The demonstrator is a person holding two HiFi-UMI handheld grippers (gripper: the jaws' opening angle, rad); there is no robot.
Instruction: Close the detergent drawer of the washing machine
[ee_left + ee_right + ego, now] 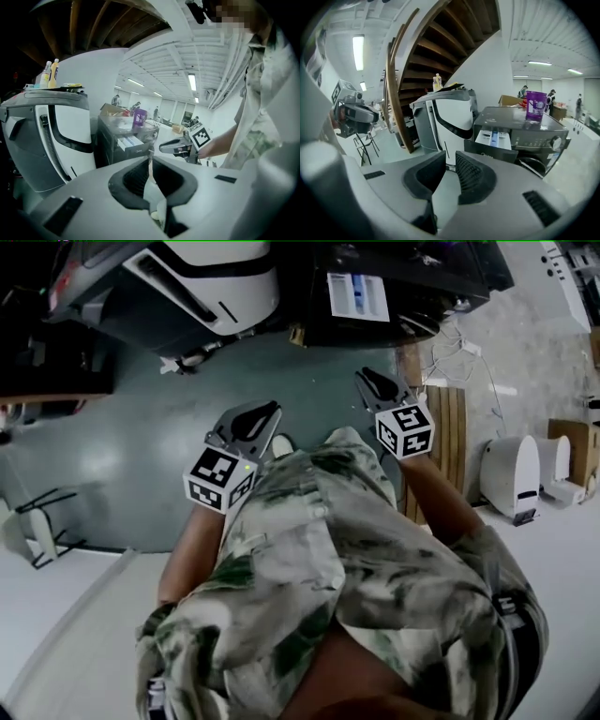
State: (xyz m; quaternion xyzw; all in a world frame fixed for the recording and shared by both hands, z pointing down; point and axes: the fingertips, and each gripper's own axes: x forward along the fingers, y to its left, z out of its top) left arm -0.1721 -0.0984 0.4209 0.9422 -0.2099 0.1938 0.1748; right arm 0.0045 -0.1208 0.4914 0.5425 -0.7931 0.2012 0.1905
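Observation:
The dark washing machine (403,277) stands ahead of me with its white detergent drawer (357,296) pulled out. In the right gripper view the drawer (493,138) juts from the machine's front (525,133), well beyond the jaws. My right gripper (367,381) is held in the air short of the machine; its jaws (450,164) stand a little apart with nothing between them. My left gripper (270,412) hovers to the left, jaws (150,161) together and empty. The left gripper view also catches the drawer (131,142) and the right gripper (174,147).
A white appliance (216,277) stands left of the washing machine. A purple bottle (536,105) sits on the washer's top. A wooden staircase (417,56) rises behind. White units (511,474) and a slatted wooden board (448,442) lie to the right. Green floor (131,446) spreads below.

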